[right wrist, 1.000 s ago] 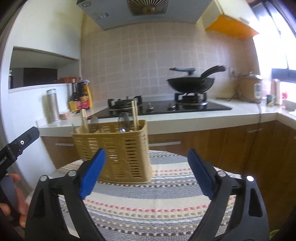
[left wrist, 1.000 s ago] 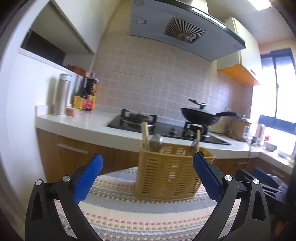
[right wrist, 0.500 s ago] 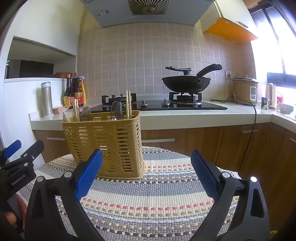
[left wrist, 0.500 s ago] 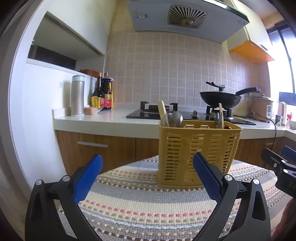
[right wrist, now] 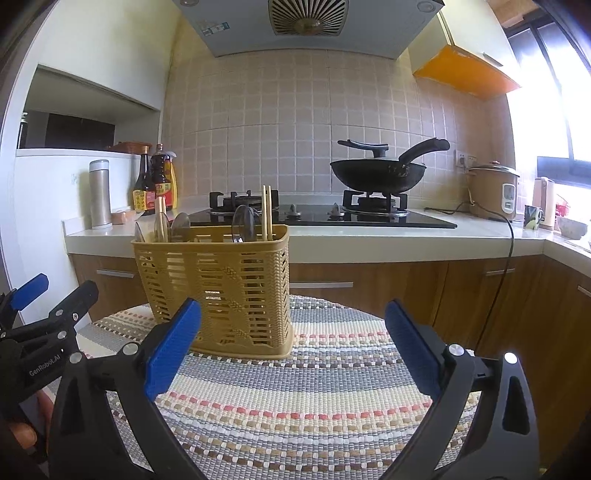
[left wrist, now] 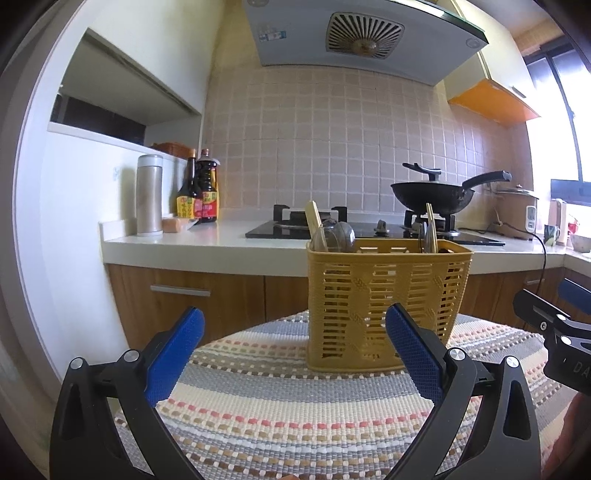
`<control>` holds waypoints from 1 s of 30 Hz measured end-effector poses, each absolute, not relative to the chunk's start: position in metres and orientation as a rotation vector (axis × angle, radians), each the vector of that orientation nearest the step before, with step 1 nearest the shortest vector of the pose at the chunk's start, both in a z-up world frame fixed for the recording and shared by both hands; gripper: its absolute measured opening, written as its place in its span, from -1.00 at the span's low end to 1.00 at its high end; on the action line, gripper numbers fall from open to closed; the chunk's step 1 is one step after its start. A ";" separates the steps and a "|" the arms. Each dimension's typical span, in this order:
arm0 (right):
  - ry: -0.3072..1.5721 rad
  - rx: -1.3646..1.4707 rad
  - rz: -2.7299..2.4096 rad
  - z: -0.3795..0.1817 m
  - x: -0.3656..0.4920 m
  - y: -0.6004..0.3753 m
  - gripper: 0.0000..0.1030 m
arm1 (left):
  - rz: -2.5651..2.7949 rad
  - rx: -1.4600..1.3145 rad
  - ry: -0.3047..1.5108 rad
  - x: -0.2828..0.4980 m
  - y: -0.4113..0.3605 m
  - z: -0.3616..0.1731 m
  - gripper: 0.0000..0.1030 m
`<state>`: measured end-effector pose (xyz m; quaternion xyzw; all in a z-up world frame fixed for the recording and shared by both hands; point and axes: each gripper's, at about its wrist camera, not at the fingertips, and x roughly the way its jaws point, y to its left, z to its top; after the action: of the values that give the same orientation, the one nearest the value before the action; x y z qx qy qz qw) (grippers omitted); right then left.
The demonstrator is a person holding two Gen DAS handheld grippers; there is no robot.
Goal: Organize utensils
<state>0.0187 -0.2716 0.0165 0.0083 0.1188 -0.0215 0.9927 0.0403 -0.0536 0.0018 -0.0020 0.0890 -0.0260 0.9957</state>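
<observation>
Both grippers, left [left wrist: 293, 345] and right [right wrist: 293, 341], are spread and empty; nudge the light basket [right wrist: 218, 288] and it may tip, spilling its chopsticks [right wrist: 266, 212]

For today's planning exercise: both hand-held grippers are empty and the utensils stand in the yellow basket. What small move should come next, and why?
Probably ease the right hand-held gripper toward the chopsticks standing above the basket rim: its jaws are open, empty, and short of the basket.

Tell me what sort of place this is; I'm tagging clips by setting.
A home kitchen, most likely: a wok sits on a gas hob under a range hood, and a yellow utensil basket stands on a striped mat.
</observation>
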 end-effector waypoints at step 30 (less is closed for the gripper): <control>0.236 0.012 -0.051 0.018 0.016 -0.272 0.85 | -0.045 0.009 0.228 0.046 -0.056 -0.002 0.85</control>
<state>0.0159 -0.2725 0.0180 0.0060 0.1179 -0.0257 0.9927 0.0463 -0.0558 -0.0020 0.0044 0.1136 -0.0226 0.9933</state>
